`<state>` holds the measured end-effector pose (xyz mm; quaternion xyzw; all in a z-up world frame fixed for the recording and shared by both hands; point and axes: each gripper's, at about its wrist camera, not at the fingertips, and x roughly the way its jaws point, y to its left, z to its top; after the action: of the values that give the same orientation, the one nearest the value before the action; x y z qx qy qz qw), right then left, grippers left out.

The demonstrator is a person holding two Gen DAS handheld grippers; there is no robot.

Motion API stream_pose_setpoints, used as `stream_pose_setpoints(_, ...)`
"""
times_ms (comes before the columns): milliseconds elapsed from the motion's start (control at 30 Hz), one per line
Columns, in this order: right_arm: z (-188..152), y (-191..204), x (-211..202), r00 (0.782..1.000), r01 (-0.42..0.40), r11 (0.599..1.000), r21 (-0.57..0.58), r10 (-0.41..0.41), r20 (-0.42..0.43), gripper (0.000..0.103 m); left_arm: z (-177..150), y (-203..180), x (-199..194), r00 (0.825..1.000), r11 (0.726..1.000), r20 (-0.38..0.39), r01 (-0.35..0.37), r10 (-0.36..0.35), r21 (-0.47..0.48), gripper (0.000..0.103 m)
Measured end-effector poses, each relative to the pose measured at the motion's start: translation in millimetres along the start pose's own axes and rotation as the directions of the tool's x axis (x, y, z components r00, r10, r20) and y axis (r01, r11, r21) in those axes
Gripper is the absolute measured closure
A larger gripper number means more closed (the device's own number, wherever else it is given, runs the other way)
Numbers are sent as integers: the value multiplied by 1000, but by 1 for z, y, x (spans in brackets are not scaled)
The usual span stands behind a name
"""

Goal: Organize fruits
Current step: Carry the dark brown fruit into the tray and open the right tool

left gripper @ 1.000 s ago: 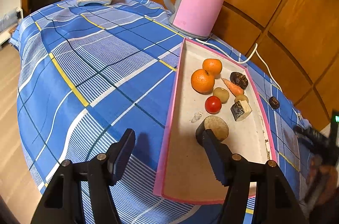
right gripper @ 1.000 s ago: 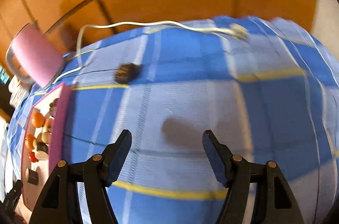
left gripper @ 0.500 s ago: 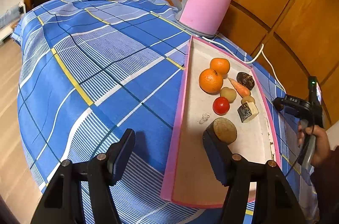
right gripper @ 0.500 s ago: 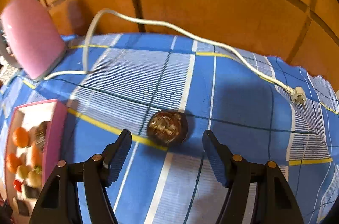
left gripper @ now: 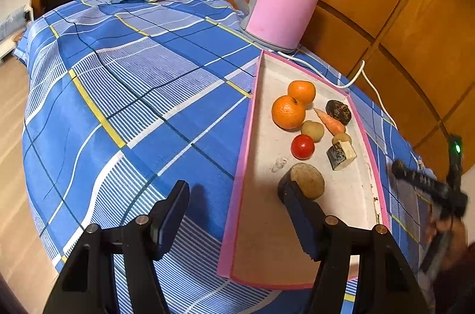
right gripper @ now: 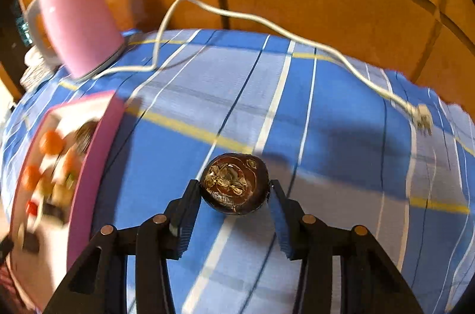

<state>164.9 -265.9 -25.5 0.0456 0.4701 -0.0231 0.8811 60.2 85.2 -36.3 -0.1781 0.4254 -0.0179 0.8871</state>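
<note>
Blurred: pink tray [right gripper: 98, 153], contents smeared.
Right gripper [right gripper: 234, 192]: my fingers closing around the round, dark, wrinkled fruit [right gripper: 234, 184].
Left gripper [left gripper: 234, 204]: fingers spread, empty.

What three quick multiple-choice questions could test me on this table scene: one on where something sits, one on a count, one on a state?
1. Where is the dark round fruit?
A. in the tray
B. on the cloth, between the right gripper fingers
C. on the kettle

2. How many oranges lie in the pink tray?
A. two
B. four
C. none

3. What does the left gripper hold?
A. a tomato
B. the cord
C. nothing, jaws apart

Answers: B, the closing fingers flank it on the cloth; A, two orange balls lie side by side; C, only cloth and tray show between its fingers.
</note>
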Motion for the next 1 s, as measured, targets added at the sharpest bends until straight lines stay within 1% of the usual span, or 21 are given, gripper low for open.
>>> stream_pose_setpoints(200,-55,4,-25,999,-46,999,-15,46,-10,57,-2,-4,-7,1000,1000,13,20,-20,12,36)
stream_pose_setpoints(333,-85,5,-31,999,-46,999,-22,46,-9,57,-4,-8,-15,999,999,27,30,-31,30,36)
stream_pose_setpoints(400,-93,4,-36,999,-38,999,-21,39,16,57,-5,-10,-17,999,999,27,31,-32,36,35)
stream_pose_setpoints(500,-97,1,-36,998,-49,999,-6,49,38,56,-7,-12,-21,999,999,21,37,-37,35,35)
stream_pose_setpoints(667,-103,0,-38,996,-54,999,2,53,74,56,-10,-14,-28,999,999,34,25,-27,46,35)
stream_pose_setpoints(833,-106,1,-38,993,-54,999,3,53,102,56,-12,-18,-25,1000,998,25,12,-14,65,35)
stream_pose_setpoints(1000,-108,-1,-38,992,-59,998,6,58,113,56,-14,-24,-20,1000,997,23,5,-6,78,35)
